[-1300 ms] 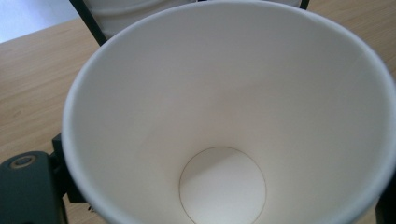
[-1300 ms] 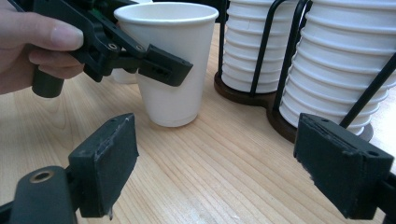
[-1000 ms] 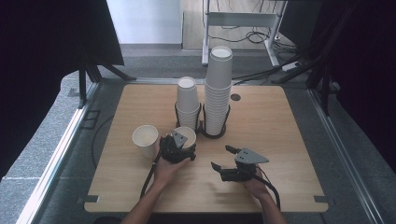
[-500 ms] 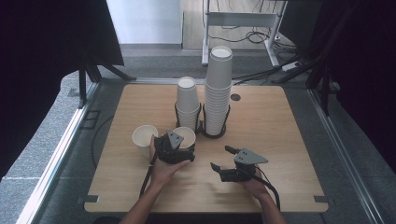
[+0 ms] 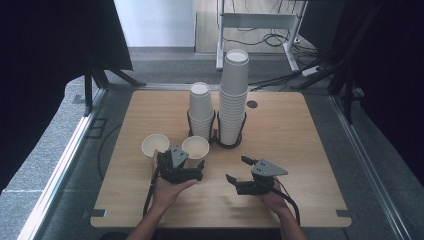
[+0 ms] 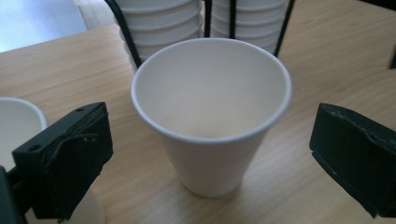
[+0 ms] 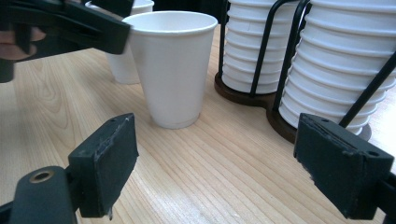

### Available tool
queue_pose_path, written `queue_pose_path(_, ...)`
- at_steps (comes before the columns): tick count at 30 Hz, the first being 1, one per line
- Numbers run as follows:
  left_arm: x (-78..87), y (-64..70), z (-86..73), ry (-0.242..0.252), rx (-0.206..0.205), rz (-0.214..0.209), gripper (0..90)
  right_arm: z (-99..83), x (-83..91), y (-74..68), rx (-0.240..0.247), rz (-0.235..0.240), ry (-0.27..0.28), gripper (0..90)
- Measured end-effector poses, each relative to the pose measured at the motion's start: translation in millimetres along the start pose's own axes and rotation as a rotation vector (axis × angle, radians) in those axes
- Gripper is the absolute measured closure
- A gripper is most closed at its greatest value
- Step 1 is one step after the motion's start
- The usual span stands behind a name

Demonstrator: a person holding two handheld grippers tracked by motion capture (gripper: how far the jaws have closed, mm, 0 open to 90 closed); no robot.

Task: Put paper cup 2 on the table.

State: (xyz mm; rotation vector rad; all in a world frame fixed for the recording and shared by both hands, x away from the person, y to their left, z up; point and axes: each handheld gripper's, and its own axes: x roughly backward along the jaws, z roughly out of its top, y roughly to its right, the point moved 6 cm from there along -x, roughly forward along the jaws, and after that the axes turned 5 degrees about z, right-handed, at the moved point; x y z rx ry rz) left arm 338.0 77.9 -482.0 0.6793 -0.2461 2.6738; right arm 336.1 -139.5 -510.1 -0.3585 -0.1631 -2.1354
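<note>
1. The left gripper (image 5: 200, 167) stands with jaws wide apart, gripping nothing; a white tapered paper cup (image 6: 211, 112) sits upright on the wooden counter (image 5: 300, 135) between them, untouched. Closing off-centre would likely tip or crumple its thin wall.
2. The right gripper (image 7: 224, 172), jaws likewise spread and empty, faces the same cup from well short.

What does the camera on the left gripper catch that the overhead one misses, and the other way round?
The left gripper view looks down into the near paper cup, bare inside, standing between wide-open jaws without touching either.

The high view takes in the whole table, the right gripper open over bare wood, and the taller stack.

Both share that cup, the second loose cup and the wire rack.
</note>
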Motion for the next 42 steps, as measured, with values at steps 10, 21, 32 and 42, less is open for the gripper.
queue_pose_path(10, 28.2, 0.8, -2.3, 0.054, 0.013, -0.177, 1.8, 1.9, 6.3, 3.7, -0.002, -0.012, 0.010, 13.6)
queue_pose_path(21, 34.9, 4.7, -22.3, 0.038, -0.003, -0.339, 7.0, -2.5, 19.9, 11.4, -0.017, -0.031, 0.008, 13.7)
queue_pose_path(32, 28.1, 4.7, -28.8, 0.015, -0.007, -0.355, 7.4, -4.8, 29.9, 20.7, -0.018, -0.053, 0.006, 14.0)
queue_pose_path(42, 26.8, 3.3, -28.7, 0.007, 0.006, -0.356, 7.6, -5.6, 33.3, 26.6, -0.018, -0.066, 0.007, 14.0)
